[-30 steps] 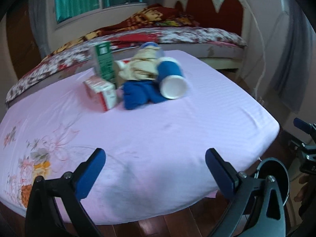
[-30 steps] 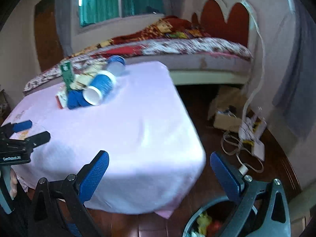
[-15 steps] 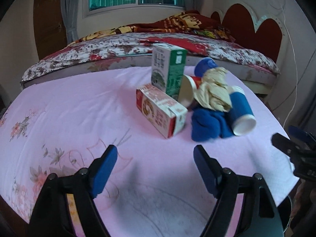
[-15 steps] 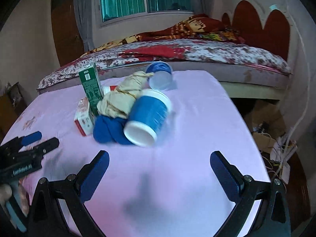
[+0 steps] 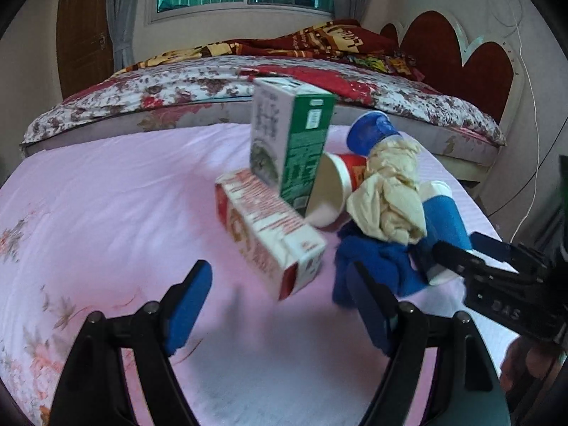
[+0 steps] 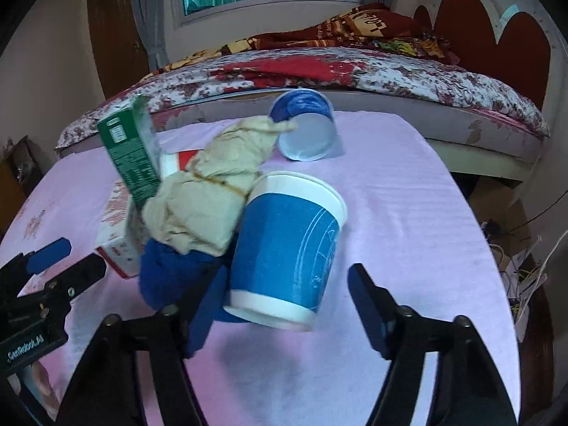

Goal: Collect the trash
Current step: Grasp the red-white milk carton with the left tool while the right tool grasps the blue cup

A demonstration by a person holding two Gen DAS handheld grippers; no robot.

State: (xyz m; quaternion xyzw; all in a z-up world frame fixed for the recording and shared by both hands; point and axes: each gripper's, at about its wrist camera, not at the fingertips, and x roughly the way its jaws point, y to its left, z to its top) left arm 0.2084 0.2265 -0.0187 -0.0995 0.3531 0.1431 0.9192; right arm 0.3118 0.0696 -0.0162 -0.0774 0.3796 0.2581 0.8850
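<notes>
Both hand-held grippers hover over the trash heap with jaws apart and nothing clamped: the right hand-held gripper has just been closing and now straddles the lower end of the big blue paper cup, pads not yet pressing, while the left hand-held gripper has likewise narrowed and faces the end of the red-and-white carton, which lies ahead of the pads rather than between them. The heap sits mid-way across the pink-sheeted surface, in front of a bed with a floral cover. To take the cup well, I would judge it best to close gently across its stiffer rimmed end, since thin paper walls will buckle under a hard squeeze and a lying cylinder can roll off. The carton is a rigid rectangular box with flat faces, so a square grip across its narrow sides should hold. A green carton stands tilted against the pile and may topple when its neighbours move. Crumpled beige paper and a soft blue cloth lie against the cup; both are limp and may drag along. A red cup and a second blue cup lie on their sides behind.
</notes>
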